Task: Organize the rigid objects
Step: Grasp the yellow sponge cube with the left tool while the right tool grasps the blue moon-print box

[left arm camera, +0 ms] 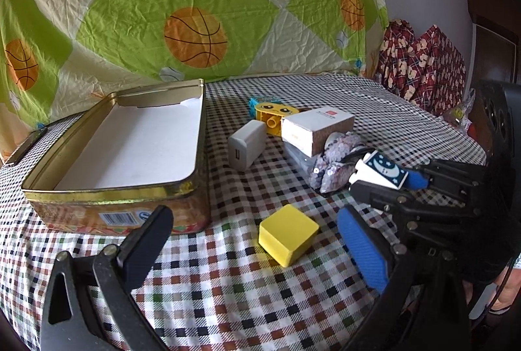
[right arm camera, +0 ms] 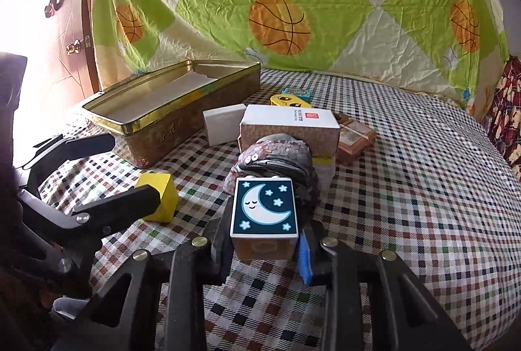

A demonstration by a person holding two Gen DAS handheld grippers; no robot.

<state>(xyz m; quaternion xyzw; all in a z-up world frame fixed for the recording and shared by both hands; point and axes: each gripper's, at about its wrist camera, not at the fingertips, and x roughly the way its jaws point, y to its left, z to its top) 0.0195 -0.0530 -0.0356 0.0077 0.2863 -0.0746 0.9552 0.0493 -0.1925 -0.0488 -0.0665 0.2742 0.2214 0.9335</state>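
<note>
My right gripper is shut on a small block with a moon-and-stars picture, its pads pressing on the block's two sides just above the checked cloth. In the left wrist view the same moon block shows at the right, in the right gripper. A yellow cube lies on the cloth between the fingers of my open left gripper, untouched. The gold tin box stands open at the left with a bare white floor.
Behind the moon block lie a sequin pouch, a white carton, a white charger, a yellow face brick and a brown box. A basketball-print sheet hangs at the back. Red plaid fabric lies far right.
</note>
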